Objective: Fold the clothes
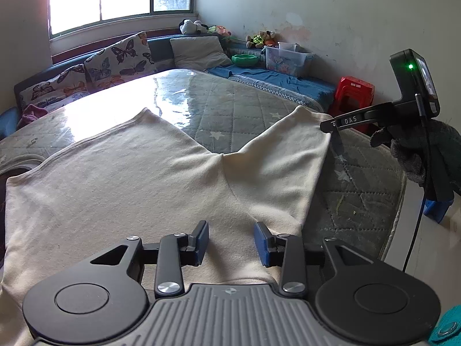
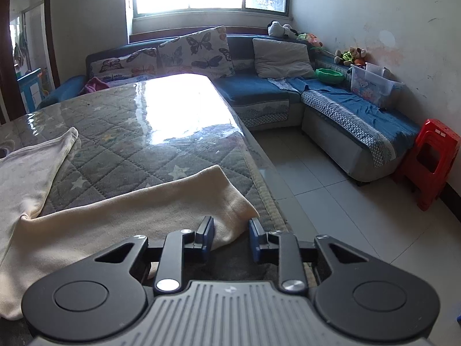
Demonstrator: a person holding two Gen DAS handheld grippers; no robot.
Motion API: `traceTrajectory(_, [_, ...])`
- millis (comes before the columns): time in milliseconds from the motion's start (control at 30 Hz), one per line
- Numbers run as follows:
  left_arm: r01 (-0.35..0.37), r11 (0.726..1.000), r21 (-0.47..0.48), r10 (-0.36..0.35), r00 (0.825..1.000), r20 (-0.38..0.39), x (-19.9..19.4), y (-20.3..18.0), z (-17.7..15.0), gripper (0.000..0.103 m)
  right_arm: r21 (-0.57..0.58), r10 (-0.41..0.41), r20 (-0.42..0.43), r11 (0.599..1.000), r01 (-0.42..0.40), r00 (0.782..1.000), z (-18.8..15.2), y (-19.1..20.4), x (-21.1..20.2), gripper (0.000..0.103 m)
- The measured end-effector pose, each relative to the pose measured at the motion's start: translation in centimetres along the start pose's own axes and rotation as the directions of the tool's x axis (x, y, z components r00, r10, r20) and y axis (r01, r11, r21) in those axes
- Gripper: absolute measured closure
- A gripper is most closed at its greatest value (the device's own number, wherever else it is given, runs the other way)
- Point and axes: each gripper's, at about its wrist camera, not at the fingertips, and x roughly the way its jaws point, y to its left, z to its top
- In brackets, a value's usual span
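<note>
A quilted grey table cover [image 2: 121,132] under clear plastic spans the work surface, with a blue corner sofa [image 2: 259,92] beyond it and bare tiled floor [image 2: 340,190] open along the table's right edge, a red stool [image 2: 429,158] standing by the wall. The cream garment [image 1: 121,178] lies spread flat on the near part of the cover, two leg-like sections splayed apart in a V toward the far side. One section's end [image 2: 219,196] lies close to the table's right edge. The left gripper [image 1: 231,240] sits over the garment's near hem, fingers [image 1: 201,239] partly open, cloth beneath them, nothing pinched. The right gripper [image 2: 231,238] is at that section's end, fingers [image 2: 208,232] narrowly apart and released, the fabric corner lying between them unclamped.
</note>
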Motion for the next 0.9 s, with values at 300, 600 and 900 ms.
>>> traceTrajectory(300, [-0.005, 1.000, 0.014, 0.005, 1.000, -0.006, 0.2, 0.0, 0.0, 0.061, 0.028, -0.034, 0.022, 0.999, 0.034, 0.999, 0.3, -0.9, 0.1, 0.099])
traceTrajectory(600, [-0.022, 1.000, 0.008, 0.022, 1.000, 0.014, -0.1, 0.3, 0.9, 0.059, 0.059, -0.017, 0.018, 0.998, 0.016, 1.000, 0.0, -1.4, 0.2, 0.086])
traceTrajectory(900, [-0.010, 1.000, 0.007, 0.010, 0.999, 0.041, 1.1, 0.3, 2.7, 0.059, 0.056, -0.007, 0.044, 0.998, 0.005, 0.999, 0.4, -1.4, -0.3, 0.099])
